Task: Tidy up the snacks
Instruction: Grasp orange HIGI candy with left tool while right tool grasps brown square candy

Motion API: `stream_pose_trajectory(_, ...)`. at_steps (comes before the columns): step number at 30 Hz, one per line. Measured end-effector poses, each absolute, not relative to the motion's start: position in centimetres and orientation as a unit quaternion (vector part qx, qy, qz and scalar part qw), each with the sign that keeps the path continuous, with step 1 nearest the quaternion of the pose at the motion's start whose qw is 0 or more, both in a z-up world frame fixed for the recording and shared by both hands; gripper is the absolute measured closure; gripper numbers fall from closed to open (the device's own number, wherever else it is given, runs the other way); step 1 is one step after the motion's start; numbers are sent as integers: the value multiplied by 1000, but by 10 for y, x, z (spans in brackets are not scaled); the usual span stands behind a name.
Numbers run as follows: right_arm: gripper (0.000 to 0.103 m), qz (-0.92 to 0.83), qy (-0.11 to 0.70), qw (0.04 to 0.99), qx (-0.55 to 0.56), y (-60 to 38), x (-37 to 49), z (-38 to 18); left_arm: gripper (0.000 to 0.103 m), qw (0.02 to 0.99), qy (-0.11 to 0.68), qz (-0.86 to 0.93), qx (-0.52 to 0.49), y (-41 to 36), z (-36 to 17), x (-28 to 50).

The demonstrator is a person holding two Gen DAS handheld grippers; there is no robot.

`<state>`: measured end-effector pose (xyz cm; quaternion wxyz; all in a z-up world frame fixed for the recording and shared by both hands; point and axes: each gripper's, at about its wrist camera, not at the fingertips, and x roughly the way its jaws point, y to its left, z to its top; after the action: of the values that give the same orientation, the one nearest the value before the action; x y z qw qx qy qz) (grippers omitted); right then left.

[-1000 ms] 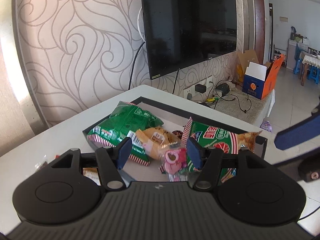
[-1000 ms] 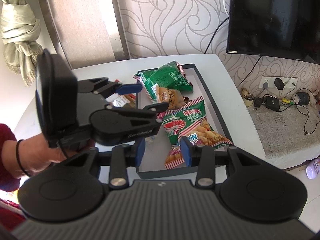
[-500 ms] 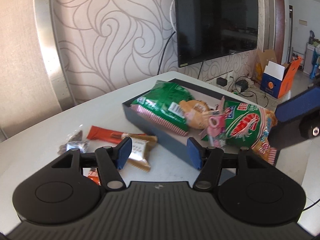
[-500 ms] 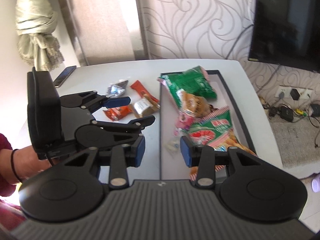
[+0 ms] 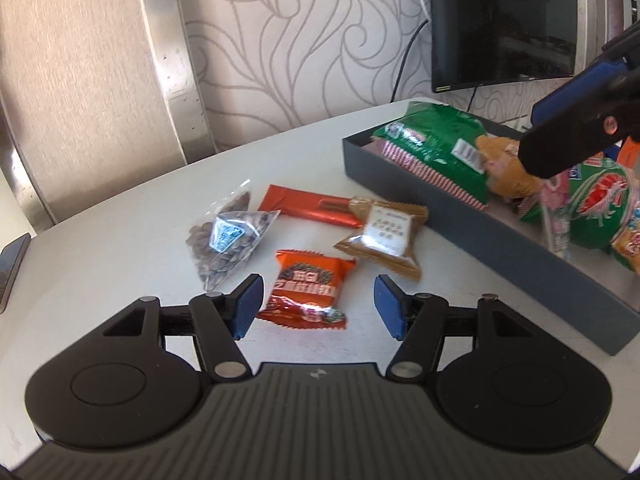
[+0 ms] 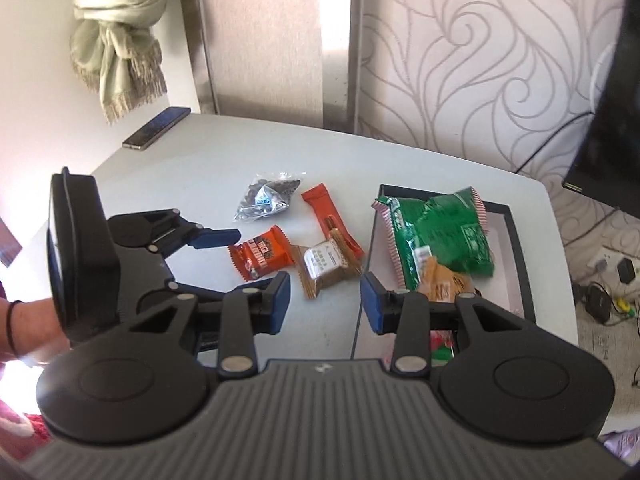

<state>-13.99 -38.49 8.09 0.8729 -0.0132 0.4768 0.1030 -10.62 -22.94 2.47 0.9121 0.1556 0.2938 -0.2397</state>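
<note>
Four small snacks lie loose on the white table (image 5: 120, 248): an orange packet (image 5: 310, 284) (image 6: 262, 258), a brown wrapped cake (image 5: 386, 236) (image 6: 326, 266), a red-orange bar (image 5: 312, 210) (image 6: 330, 220) and a clear bag of seeds (image 5: 226, 240) (image 6: 268, 198). A dark tray (image 5: 460, 220) (image 6: 516, 236) on the right holds a green bag (image 5: 436, 144) (image 6: 440, 232) and other packets. My left gripper (image 5: 316, 306) (image 6: 236, 256) is open and empty, just before the orange packet. My right gripper (image 6: 324, 304) is open and empty above the tray's near edge.
A phone (image 6: 157, 133) (image 5: 10, 268) lies at the table's far left corner. A TV (image 5: 504, 20) hangs on the patterned wall behind. A tied curtain (image 6: 116, 36) hangs at the left. Cables and plugs (image 6: 608, 284) lie on the floor ledge at the right.
Both grippers have swung left, away from the tray and toward the loose snacks on the table. The left gripper now points at the orange packet. Both stay open and empty.
</note>
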Motion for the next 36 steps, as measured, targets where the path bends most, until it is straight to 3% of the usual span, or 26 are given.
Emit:
stream_pose_trajectory(6, 62, 145, 497, 855, -41, -375, -118, 57, 35, 911, 308, -229, 153, -229, 17, -92)
stream_pose_trajectory(10, 42, 169, 496, 849, -73, -366, -109, 48, 35, 911, 310, -223, 152, -229, 14, -88)
stream_pose_trajectory(36, 42, 181, 538, 816, -112, -361, -59, -10, 36, 900, 312, -256, 162, -236, 14, -84)
